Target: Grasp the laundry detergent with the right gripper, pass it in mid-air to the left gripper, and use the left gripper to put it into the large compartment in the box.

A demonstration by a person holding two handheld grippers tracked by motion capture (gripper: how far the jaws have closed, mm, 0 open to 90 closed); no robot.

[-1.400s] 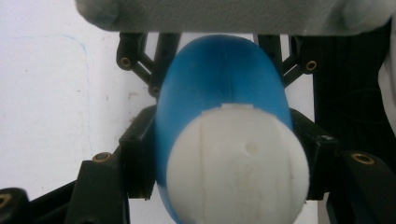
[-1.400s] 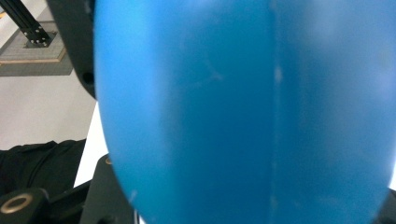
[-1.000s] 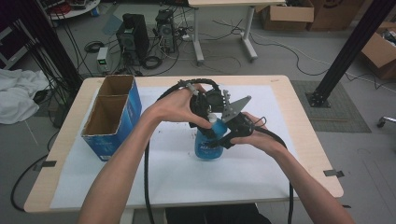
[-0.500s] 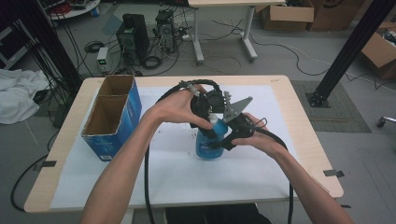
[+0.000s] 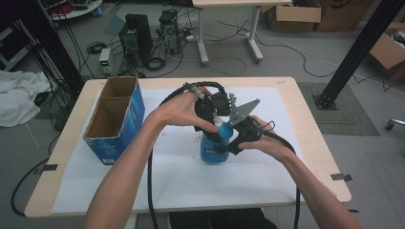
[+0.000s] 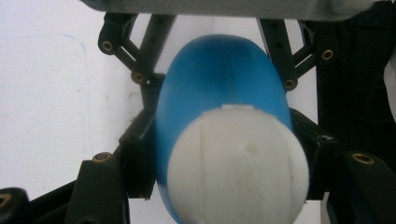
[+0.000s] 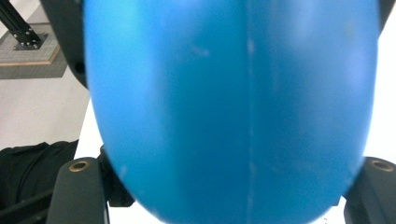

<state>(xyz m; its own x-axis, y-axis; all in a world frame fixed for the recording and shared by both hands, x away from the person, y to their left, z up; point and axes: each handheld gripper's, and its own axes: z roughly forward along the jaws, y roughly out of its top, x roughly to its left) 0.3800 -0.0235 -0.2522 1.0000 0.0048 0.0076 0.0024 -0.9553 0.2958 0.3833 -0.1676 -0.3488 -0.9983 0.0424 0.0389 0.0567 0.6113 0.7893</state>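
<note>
Landmark: blue cardboard box (image 5: 114, 119), open-topped, two compartments, at the left end of the table (image 5: 305, 119); all places below are taken from it.
Left gripper (image 5: 210, 129): to the right of the box, well apart from it, coming down on the bottle's top from above. In the left gripper view its jaws stand on either side of the white cap (image 6: 238, 163) and press against the top of the bottle; I read them as clamped there.
Bottle (image 5: 216, 145): blue, to the right of the box near the table's middle, base on the white sheet (image 5: 181, 181).
Right gripper (image 5: 234, 143): on the far side of the bottle from the box, reaching in sideways. In the right gripper view the blue body (image 7: 233, 107) sits between its jaws, which bear on its two flanks; closed on the body.
Step in hand: judged as uncapping, with the right gripper steadying the body and the left working the cap.
Next move calls for: a firm hold on the body while the left gripper turns or lifts the cap; too hard a squeeze may tip the bottle or push liquid out.
Pointing: cap up, base down.
Long axis: near vertical, perhaps leaning slightly away from the box.
</note>
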